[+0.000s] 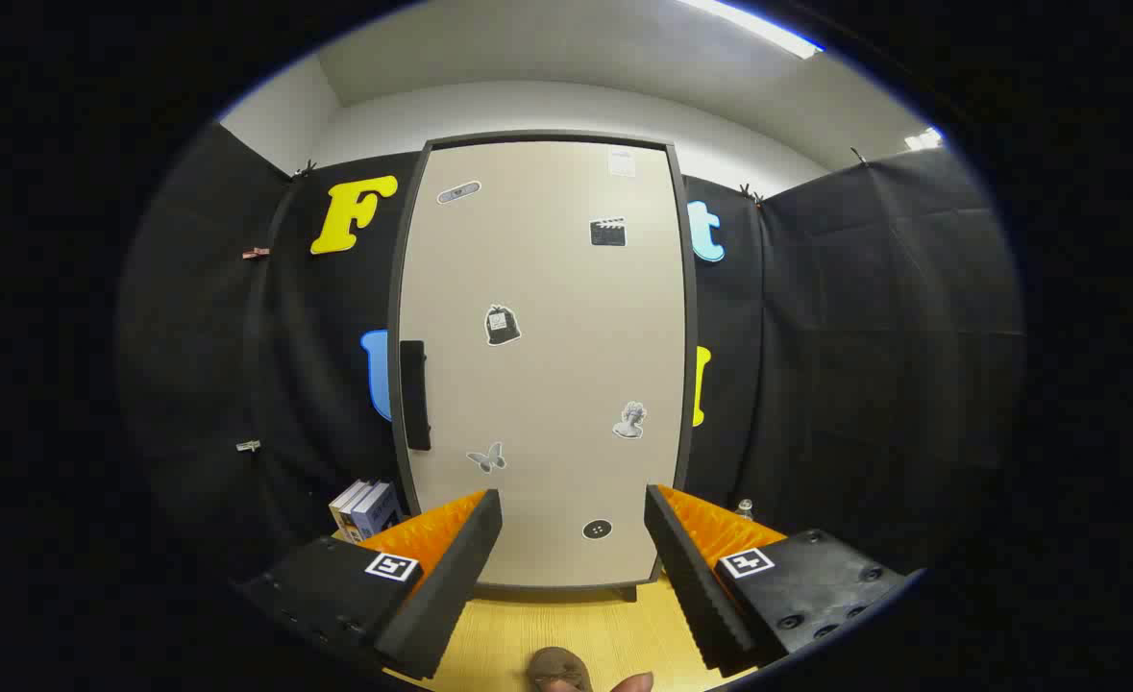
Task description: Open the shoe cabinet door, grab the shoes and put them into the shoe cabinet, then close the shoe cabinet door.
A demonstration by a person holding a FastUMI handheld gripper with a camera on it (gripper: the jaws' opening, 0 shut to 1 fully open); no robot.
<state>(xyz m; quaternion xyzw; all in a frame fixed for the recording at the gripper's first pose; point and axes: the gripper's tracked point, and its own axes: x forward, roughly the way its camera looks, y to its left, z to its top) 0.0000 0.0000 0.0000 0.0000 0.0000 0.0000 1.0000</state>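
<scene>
- Straight ahead of my gripper (pixel 574 548) stood the shoe cabinet (pixel 542 365), and its door (pixel 547 288) was shut flat.
- My two fingers were spread wide apart and held nothing.
- I judged that I was at the very first step, opening the door.
- Down the door's left edge ran a dark handle (pixel 414 394), up and to the left of my left finger.
- For the next move I thought I would have to lift the gripper, slide it left, and close the fingers on that handle before pulling.
- Near the bottom edge of the wooden floor (pixel 566 634), between my fingers, was a brown lump (pixel 559 670) that was cut off. I guessed it was a shoe, but I could not be sure.
- Beside it peeked a small pink bit (pixel 635 683), also cut off, and I could not tell what it was.
- Left of the cabinet's bottom corner stood some books (pixel 366 506), partly hidden by my left finger.
- Right of the cabinet was a tiny clear thing (pixel 745 506), too small to make out.
- What was inside the cabinet stayed hidden behind the shut door.
</scene>
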